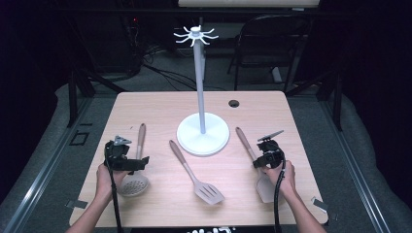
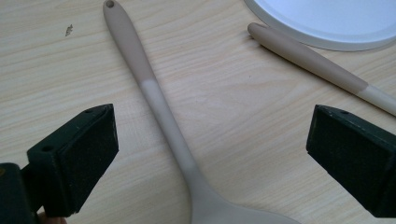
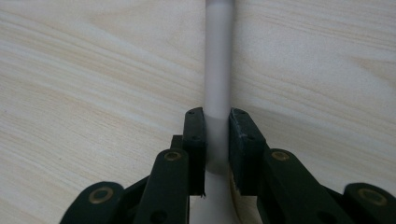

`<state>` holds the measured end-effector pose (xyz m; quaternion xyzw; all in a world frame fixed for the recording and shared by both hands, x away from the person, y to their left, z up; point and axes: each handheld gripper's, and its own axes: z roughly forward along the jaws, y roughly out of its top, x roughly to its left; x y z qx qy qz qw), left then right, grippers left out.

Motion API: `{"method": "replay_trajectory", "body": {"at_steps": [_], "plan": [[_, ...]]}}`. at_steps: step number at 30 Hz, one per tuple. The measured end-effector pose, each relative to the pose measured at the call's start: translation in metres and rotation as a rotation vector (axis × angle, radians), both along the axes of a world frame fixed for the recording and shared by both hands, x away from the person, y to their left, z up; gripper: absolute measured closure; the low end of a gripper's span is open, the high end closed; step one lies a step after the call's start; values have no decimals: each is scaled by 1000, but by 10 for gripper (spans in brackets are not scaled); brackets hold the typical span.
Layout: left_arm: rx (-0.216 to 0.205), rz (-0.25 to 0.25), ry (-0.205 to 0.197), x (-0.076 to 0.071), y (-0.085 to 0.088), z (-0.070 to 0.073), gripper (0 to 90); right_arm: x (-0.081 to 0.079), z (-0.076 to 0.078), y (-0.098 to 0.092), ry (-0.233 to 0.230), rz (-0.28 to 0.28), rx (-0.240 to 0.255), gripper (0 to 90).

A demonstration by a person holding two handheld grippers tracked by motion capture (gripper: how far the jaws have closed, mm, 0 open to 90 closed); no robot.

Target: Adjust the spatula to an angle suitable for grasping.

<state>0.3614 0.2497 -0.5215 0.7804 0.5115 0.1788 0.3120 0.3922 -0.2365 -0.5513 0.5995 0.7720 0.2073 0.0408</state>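
Lying flat on the tabletop (image 1: pixel 160 104), the right spatula (image 3: pixel 218 70) is squeezed at its handle by the right gripper's (image 3: pixel 216 140) fingers. The left gripper's (image 2: pixel 210 154) fingers are held wide apart above the skimmer spoon (image 2: pixel 159 107).

Dark room, grey floor (image 1: pixel 43 160), black chair (image 1: pixel 265 46) behind table (image 1: pixel 160 104).

A white utensil stand (image 1: pixel 202 132) with a hooked crown is seen upright at the centre of the wooden table (image 1: pixel 160 109). A slotted turner (image 1: pixel 196 173) is laid at 6 o'clock from its base, just beside it. A dark grommet hole (image 1: pixel 234 103) is set at 1 o'clock. A black folding chair (image 1: pixel 270 34) is placed beyond the table, at 1 o'clock.
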Motion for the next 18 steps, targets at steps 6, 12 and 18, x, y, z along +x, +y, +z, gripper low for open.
{"method": "replay_trajectory", "body": {"at_steps": [6,12,18], "plan": [[-4,-1,-3,0,-1,0,22,-1,6,-6,-7,17,3,784],[-18,-3,-2,-1,-2,1,22,-9,17,-7,-69,33,26,783],[-34,-13,-16,-4,-4,4,23,-18,31,0,-155,78,30,783]]}}
